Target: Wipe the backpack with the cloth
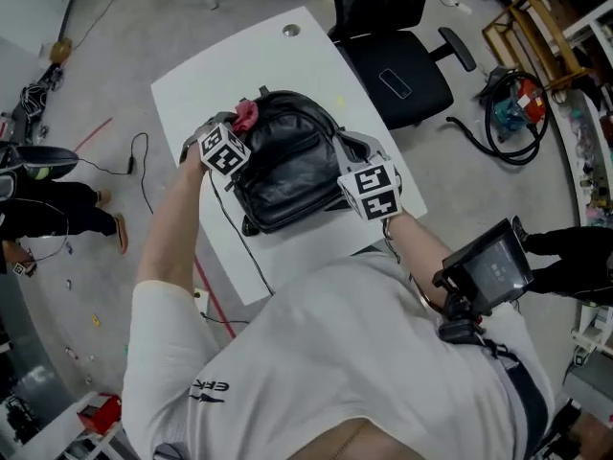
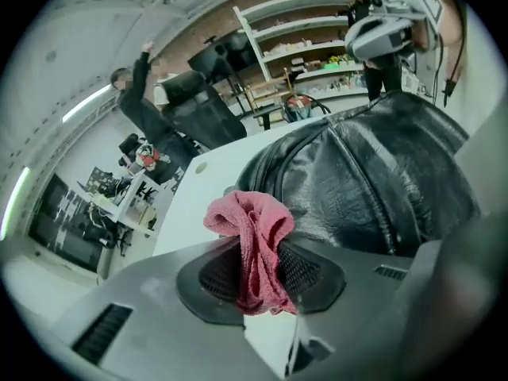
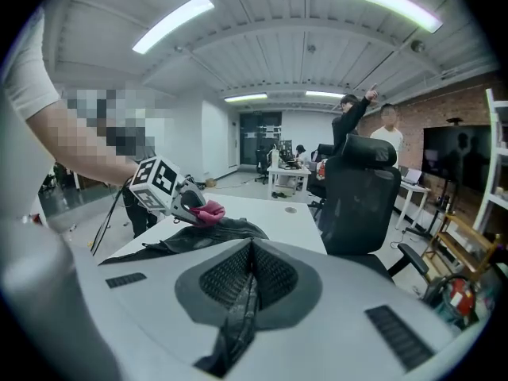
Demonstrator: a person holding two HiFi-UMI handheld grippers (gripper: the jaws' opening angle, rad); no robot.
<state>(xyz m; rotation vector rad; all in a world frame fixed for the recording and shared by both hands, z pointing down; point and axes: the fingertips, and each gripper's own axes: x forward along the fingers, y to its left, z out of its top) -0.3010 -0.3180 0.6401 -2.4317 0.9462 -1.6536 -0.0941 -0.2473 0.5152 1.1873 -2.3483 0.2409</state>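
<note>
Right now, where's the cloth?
Head view: the cloth is clamped in the left gripper, at the backpack's upper left edge, on the person's left.

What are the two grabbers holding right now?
Left gripper: shut on the pink cloth.
Right gripper: shut on a black strip of the backpack.

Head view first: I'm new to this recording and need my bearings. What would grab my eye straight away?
A black leather backpack lies in the middle of the white table. The left claw is shut on a bunched pink cloth by the backpack's edge. On the other side, the right claw pinches a black strap.
</note>
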